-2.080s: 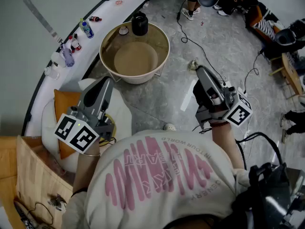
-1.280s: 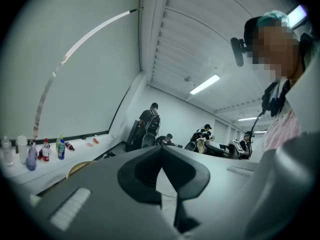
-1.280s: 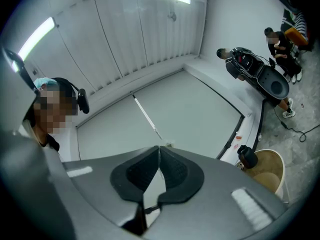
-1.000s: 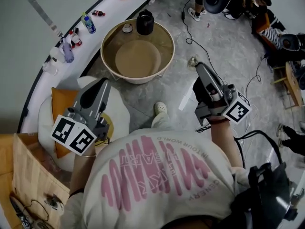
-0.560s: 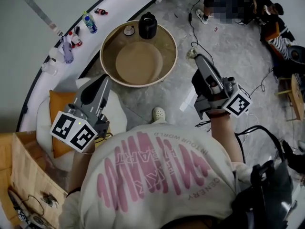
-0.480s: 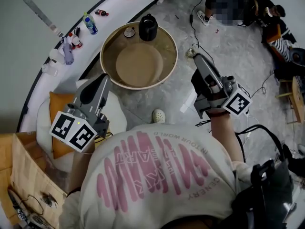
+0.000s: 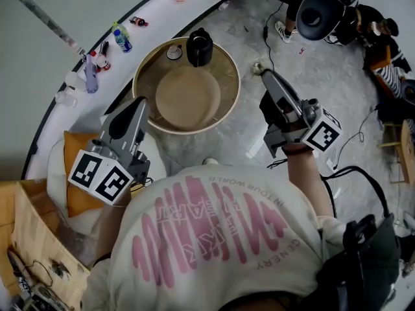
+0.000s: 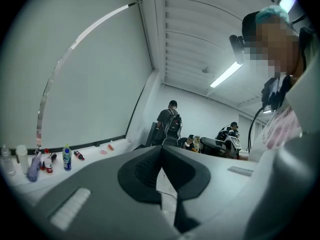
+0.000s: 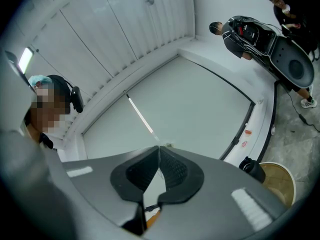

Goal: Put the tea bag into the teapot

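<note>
The person has stepped closer: the table now lies just ahead, and the right gripper has come level with its right rim. Its jaws pinch a small pale tea bag at their tip, out past that rim. The teapot stands at the table's far edge, still apart, so the carry looks unfinished. The left gripper, jaws together on nothing, is held at the near rim, pointing forward.

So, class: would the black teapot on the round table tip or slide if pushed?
The black teapot looks squat, so it would probably slide, not tip. It stands by the table's raised rim, which would likely stop it.
</note>
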